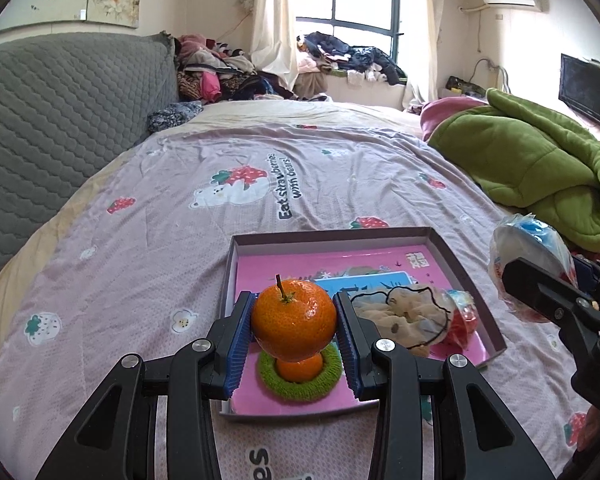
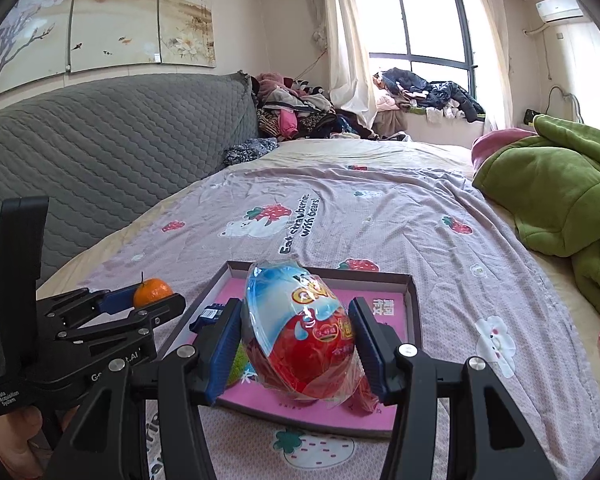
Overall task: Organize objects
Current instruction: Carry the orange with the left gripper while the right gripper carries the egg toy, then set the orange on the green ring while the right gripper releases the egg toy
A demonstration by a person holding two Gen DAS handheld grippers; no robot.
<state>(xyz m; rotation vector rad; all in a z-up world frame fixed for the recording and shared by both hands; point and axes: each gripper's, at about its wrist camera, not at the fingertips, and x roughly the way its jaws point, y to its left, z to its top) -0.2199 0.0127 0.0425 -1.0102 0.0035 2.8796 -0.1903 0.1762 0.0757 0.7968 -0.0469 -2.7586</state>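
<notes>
Above a shallow box [image 1: 476, 276] on the bed [image 1: 180, 208], the left gripper [image 1: 294, 334] pinches a tangerine [image 1: 294, 324] over the box's near-left corner, where a second tangerine [image 1: 300, 368] sits in a green ring [image 1: 300, 388]. The right gripper [image 2: 298, 344] clamps a wrapped egg-shaped toy [image 2: 300, 336] over the box's near edge.

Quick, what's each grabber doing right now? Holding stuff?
Left gripper: shut on the orange, above the box.
Right gripper: shut on the wrapped egg, above the box.
</notes>
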